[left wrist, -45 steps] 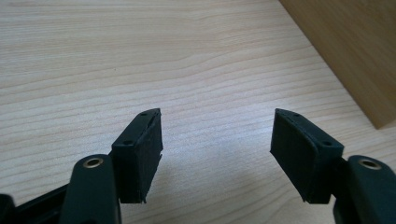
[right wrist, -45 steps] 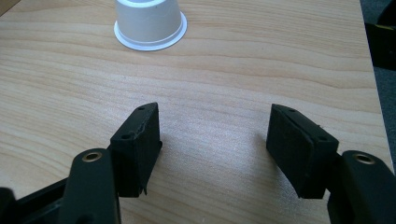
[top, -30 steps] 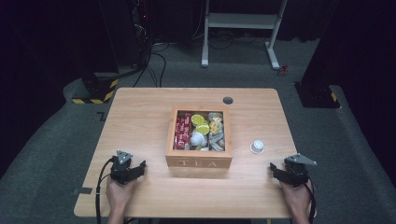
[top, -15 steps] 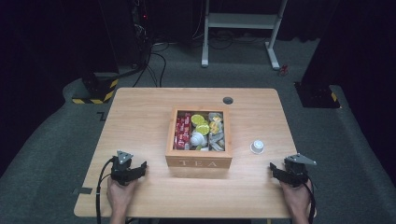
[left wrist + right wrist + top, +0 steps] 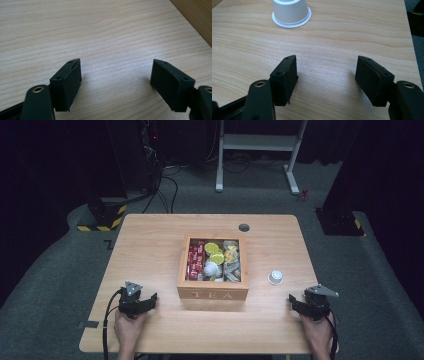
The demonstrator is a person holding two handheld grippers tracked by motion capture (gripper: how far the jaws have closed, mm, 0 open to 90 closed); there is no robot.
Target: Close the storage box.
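Your right gripper (image 5: 296,301) is resting low on the near right part of the surface (image 5: 150,240) with its jaws standing wide and nothing between them; your left gripper (image 5: 148,301), near the left corner, has just been opening its jaws and is now spread wide over bare wood. Just ahead of the right gripper, the white capsule (image 5: 291,12) is sitting upside down on its broad rim, apart from the jaws and to the right of the wooden tea box (image 5: 213,292). That box is standing in the middle, already packed with red sachets, yellow pieces and another white capsule.

The risk is likely in the approach. The capsule is light and tapered, so a jaw that is nudging it before both pads are alongside could be sending it skidding toward the box wall or tipping it over. Closing high on the narrow end, you may be squeezing it out of the pads.
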